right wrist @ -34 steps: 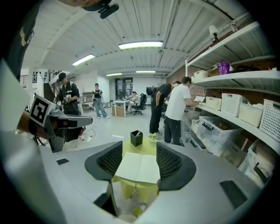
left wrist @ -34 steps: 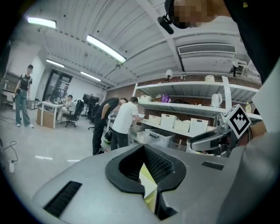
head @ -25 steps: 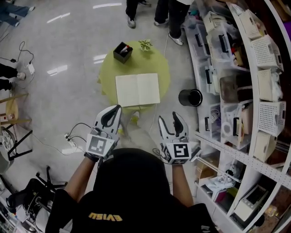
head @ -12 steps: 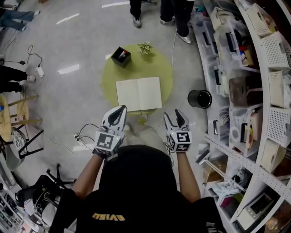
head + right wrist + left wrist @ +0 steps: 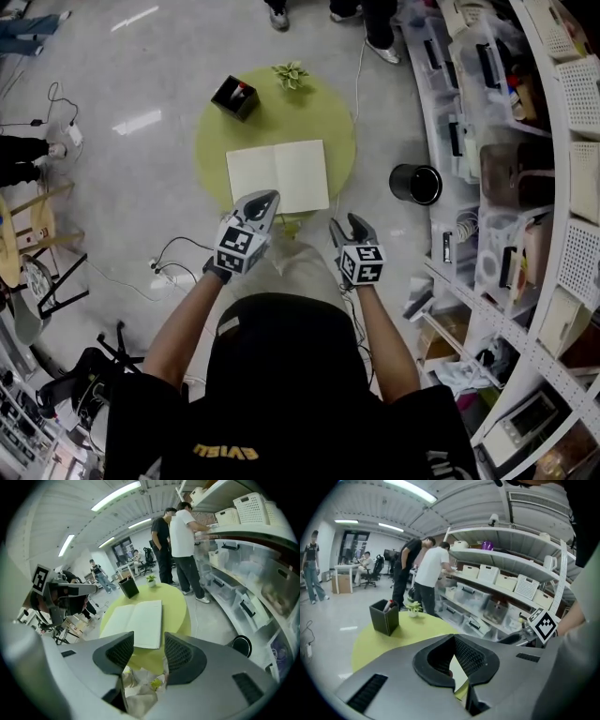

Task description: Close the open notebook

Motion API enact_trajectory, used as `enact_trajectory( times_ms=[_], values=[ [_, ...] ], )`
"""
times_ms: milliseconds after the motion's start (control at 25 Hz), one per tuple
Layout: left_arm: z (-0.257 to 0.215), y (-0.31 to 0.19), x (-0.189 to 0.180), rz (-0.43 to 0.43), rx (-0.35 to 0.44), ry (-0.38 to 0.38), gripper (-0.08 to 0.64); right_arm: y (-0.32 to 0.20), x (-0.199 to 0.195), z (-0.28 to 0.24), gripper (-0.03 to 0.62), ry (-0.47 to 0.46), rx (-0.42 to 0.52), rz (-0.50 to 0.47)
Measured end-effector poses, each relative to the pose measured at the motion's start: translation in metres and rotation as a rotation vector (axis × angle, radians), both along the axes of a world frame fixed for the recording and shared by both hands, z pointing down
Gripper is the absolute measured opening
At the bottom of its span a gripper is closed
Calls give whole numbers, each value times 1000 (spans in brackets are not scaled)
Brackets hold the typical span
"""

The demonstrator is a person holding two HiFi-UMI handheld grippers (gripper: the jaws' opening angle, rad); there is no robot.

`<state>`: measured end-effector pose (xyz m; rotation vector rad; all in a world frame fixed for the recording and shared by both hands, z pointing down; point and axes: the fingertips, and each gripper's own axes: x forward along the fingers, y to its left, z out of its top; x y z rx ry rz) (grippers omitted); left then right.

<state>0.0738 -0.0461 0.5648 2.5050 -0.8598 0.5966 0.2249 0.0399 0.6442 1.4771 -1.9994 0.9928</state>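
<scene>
Presently the step in hand is the approach; the closing of the notebook has not begun.

Left gripper (image 5: 258, 202): tips drawn together, only a narrow wedge of gap behind them, nothing held. It hangs just at the near edge of the counter (image 5: 323, 117), close to the notebook's near left corner, and I cannot say whether it touches it.

Notebook (image 5: 278, 176): lying open and flat in the middle of the round counter, both pages up, spine running away from me.

Right gripper (image 5: 349, 227): jaws apart and closing, with nothing between them. It sits off the counter, near the notebook's right corner but clear of it.

Next move, as I judge it: bring one gripper under or onto the outer edge of one cover, lift it and fold it over the spine. A steadying touch from the other gripper on the opposite page may be needed.

View differences: the head view alone shows both grippers against the counter edge, and a black bin (image 5: 415, 184) on the floor to the right. The left gripper view gives only a sliver of white page through its gap. The right gripper view frames the whole open spread beyond its jaws.
</scene>
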Motion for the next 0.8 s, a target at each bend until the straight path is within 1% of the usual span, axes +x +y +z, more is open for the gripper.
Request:
enact_trajectory(
  times_ms=[160,360,440,600,720,800],
  values=[
    [47,3,10,23,-81,-3,17,-11,-1,31,189,-27,-57,31],
    [101,4,5,-32,-185,-1,17,-20,-8,66,186,-41,-117,18],
    [119,7,6,-32,-221,-1,17,-21,-9,80,187,-41,-142,18],
    [147,13,12,7,-270,-14,17,-24,-16,98,187,-64,-170,20],
    [162,21,24,50,-332,-20,17,-23,-19,106,187,-68,-180,13],
    [175,29,29,76,-394,-64,17,-24,-19,110,186,-72,-183,21]
  ],
)
